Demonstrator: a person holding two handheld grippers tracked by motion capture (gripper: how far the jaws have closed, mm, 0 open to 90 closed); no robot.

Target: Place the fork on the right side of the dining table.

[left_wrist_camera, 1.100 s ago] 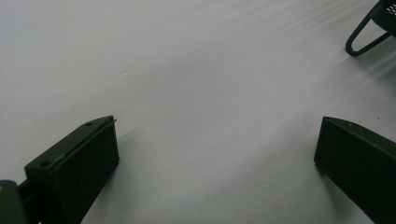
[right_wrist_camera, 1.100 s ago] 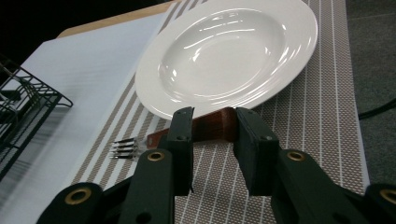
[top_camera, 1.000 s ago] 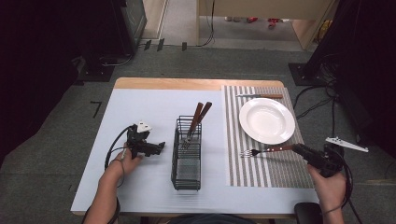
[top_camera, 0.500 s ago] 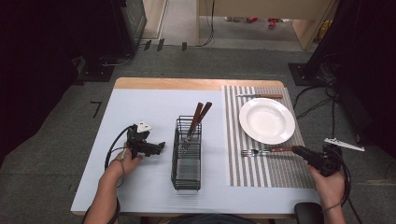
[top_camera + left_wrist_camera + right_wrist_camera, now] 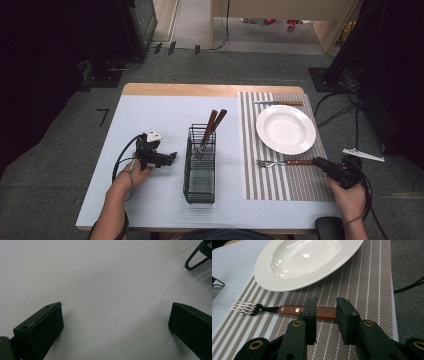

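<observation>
Both my right fingers [image 5: 347, 315] stand spread astride the fork [image 5: 287, 310] handle; left gripper [image 5: 162, 158] gapes idle; next, draw clear.

I can't see any words, numbers, labels or signs to read on anything here.
</observation>
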